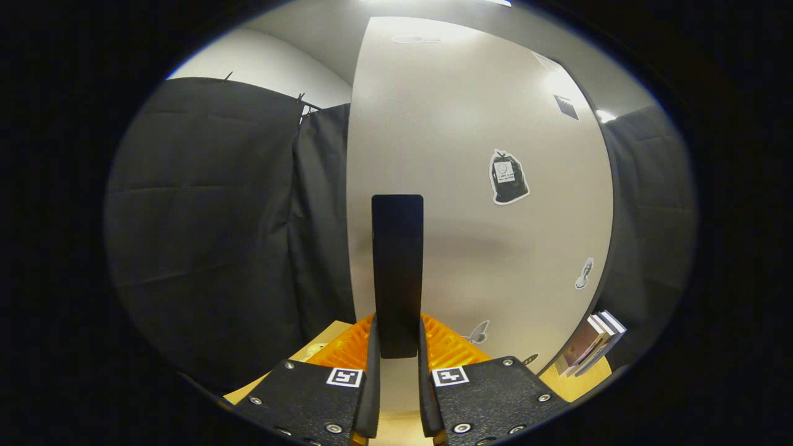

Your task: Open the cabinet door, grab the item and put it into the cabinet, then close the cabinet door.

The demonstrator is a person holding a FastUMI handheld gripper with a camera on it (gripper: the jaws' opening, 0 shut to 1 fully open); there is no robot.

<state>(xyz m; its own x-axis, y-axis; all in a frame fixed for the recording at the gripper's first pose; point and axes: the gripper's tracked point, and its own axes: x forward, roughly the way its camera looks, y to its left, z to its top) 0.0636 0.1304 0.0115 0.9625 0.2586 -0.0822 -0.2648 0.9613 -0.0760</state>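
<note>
Tool (397,347) fingers clamped both sides of door handle (397,260).

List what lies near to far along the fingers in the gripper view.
Gripper, its fingers closed on the black handle → handle running up between the fingers → pale cabinet door behind the handle, with stickers on it → black cloth wall beyond the door's left edge.

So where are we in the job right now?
Done: nothing I can confirm. In hand: the claw is closed on the black handle of the grey cabinet door. Whether the door has swung yet is unclear. Left: the books beside the door sit outside; stowing and closing remain.
</note>
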